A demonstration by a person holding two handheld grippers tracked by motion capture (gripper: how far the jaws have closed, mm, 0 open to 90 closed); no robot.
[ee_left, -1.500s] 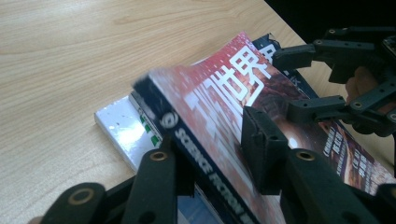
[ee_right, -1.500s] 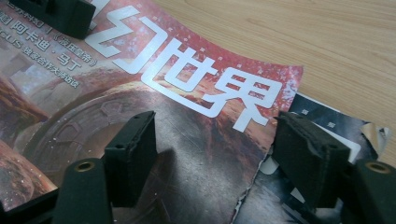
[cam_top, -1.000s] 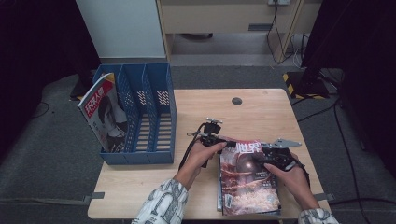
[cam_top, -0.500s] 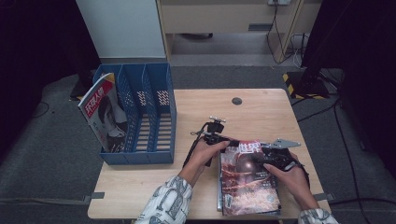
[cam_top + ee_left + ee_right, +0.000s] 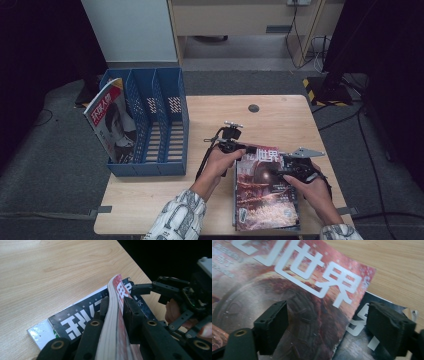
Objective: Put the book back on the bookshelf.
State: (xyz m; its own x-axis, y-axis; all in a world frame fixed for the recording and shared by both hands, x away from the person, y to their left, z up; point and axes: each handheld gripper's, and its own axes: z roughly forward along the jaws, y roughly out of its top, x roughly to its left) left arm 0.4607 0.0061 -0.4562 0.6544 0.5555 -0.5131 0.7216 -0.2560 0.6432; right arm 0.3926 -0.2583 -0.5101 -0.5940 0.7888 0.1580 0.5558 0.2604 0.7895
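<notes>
1. On the wooden table [image 5: 165, 200], right-front area: a small stack of magazines. The top one is the red magazine [image 5: 265, 192], and a dark magazine [image 5: 75, 318] lies under it.
2. Left gripper [image 5: 231, 146]: jaws pressed onto the upper left corner of the red magazine. The left gripper view shows the page edge sandwiched between them and the corner bowed up off the dark magazine. I read that as peeling the top copy free so only one comes away.
3. Right gripper [image 5: 292, 167]: jaws spread wide over the red cover near its upper right corner, gripping nothing. Whether they touch the cover, I can't tell. Likely there to steady the stack while the left one lifts, or to take a second hold.
4. Blue file rack [image 5: 172, 125] sits at the table's left, well apart from the stack. Its leftmost slot already holds one magazine [image 5: 107, 117], leaning out to the left; the other slots look empty.
5. Judgement: the stack is being sorted into the rack and the red copy is next, probably for a free slot. It's lifted at one corner only.
6. Risk: a one-corner grip on floppy paper may let the cover sag or tear. A second grip would help before carrying.
</notes>
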